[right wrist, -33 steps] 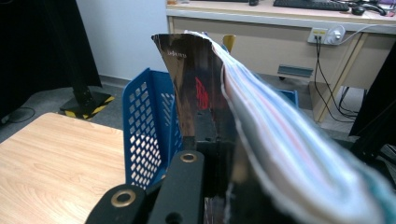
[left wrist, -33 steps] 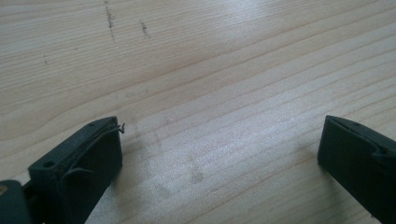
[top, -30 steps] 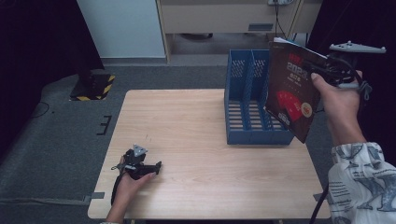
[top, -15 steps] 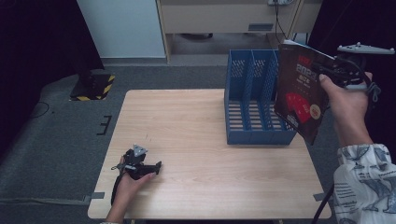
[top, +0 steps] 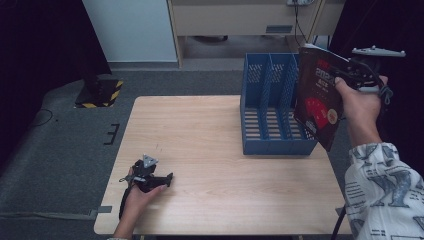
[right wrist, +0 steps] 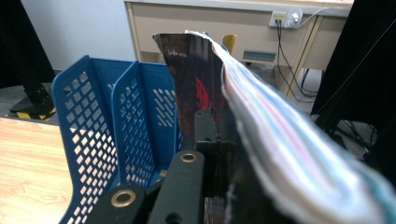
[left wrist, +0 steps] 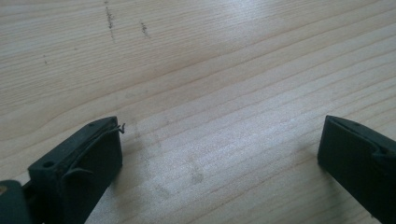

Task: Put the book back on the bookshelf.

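Observation:
A thick magazine (top: 320, 95) with a dark red cover hangs upright in the air, at the right end of a blue three-slot file rack (top: 270, 115). My right gripper (top: 347, 70) is shut on the magazine's upper edge. In the right gripper view its jaws clamp the magazine (right wrist: 261, 121), whose pages bow to the right, and the rack (right wrist: 116, 121) stands just left of it. My left gripper (top: 166, 179) rests on the wooden table (top: 200, 130) near the front left. In the left gripper view the left gripper (left wrist: 219, 154) is open, with bare wood (left wrist: 210, 70) between its jaws.
A beige cabinet (top: 240, 17) and a white panel (top: 130, 30) stand behind the table. A black stand with a yellow-striped base (top: 97, 92) sits on the grey floor at the left. Cables and a wall socket (right wrist: 285, 18) are behind the rack.
The right hand has carried the magazine a little to the right, keeping it above the rack's right end. The left gripper has stayed still on the table.

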